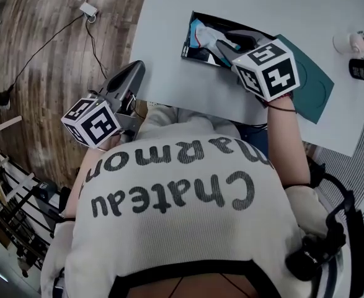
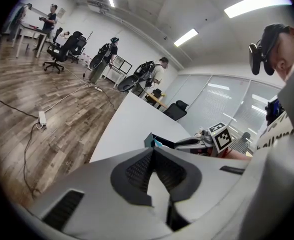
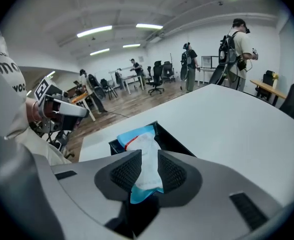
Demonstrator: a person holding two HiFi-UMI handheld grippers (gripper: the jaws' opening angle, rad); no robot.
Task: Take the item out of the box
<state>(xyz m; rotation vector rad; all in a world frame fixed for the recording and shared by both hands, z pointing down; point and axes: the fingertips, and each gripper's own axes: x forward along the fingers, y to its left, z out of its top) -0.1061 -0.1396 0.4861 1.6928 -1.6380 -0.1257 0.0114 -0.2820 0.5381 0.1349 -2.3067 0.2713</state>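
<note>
Head view, L to R: wood floor (image 1: pixel 39 54) w/ a white power strip (image 1: pixel 87 9) and its cable at far left. Next, left tongs (image 1: pixel 135 70) held just by the left edge of the white tabletop (image 1: pixel 262 5), well apart from the box. Left gripper view shows these tongs (image 2: pixel 153 153) w/ tips pressed together, only a small gap lower down btw the pads, nothing held. Mid-frame, open black box (image 1: pixel 188 42) sits on the tabletop. A blue-and-white pouch (image 1: pixel 201 35) is in its left end. Right tongs (image 1: pixel 217 42) reach into the box from the right, marker cube trailing toward the person's arm. Right gripper view: right tongs (image 3: pixel 148 156) clamped on the pouch (image 3: pixel 144 144), both pads touching it, near end of the pouch sticking out behind the pads, far end over the box (image 3: pixel 174 139) interior. Right of the box, a flat teal sheet (image 1: pixel 315 85) lies on the tabletop, partly under the right tongs' cube. At the far right edge, a white bottle (image 1: pixel 355 41) and a dark one (image 1: pixel 361 69) stand just beside each other.
</note>
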